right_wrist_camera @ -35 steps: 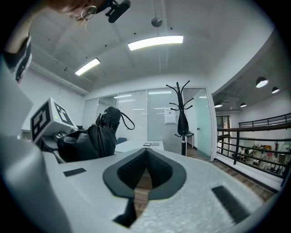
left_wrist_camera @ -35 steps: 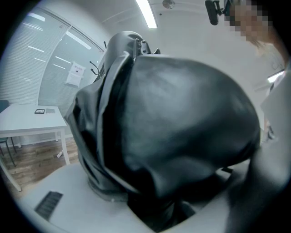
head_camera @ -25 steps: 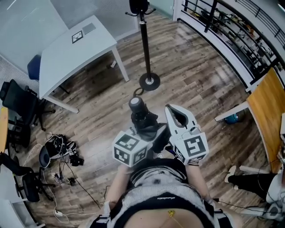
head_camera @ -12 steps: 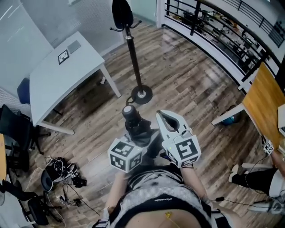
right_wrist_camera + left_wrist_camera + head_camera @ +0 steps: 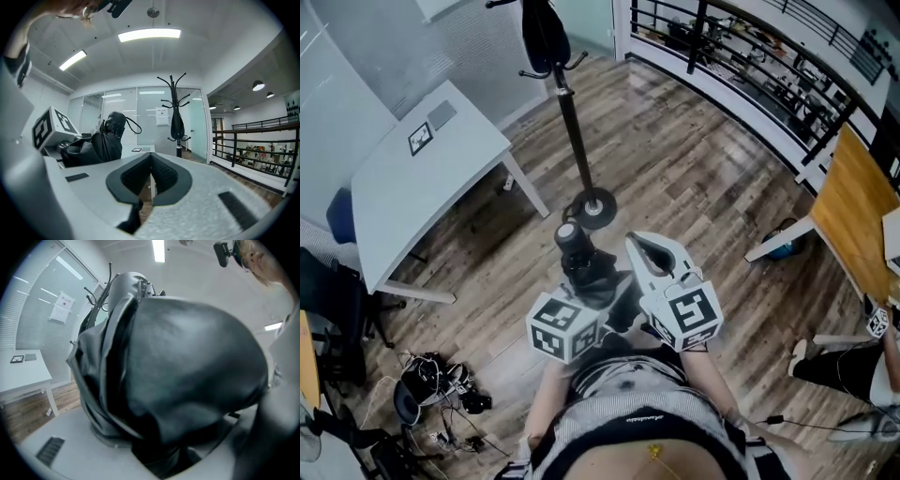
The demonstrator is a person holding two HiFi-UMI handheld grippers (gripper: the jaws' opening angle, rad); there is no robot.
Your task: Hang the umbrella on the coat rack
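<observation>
Nearer than a second ago, the coat rack (image 5: 572, 122) has slid down toward the middle of the head view. Its round base now sits just above the umbrella's upper end, and more of its hooked top shows at the upper edge, where a dark item (image 5: 542, 33) already hangs. You have been walking up to it with both tools carried in front of your body. Your left tongs (image 5: 592, 298) are clamped wide around the folded black umbrella (image 5: 581, 255), whose bundled cloth fills the left gripper view. Your right tongs (image 5: 151, 159) are closed with nothing between them, aimed at the rack ahead. The umbrella is not yet hung. By the look of it, you must still close the remaining gap, then lift the umbrella toward a free hook.
</observation>
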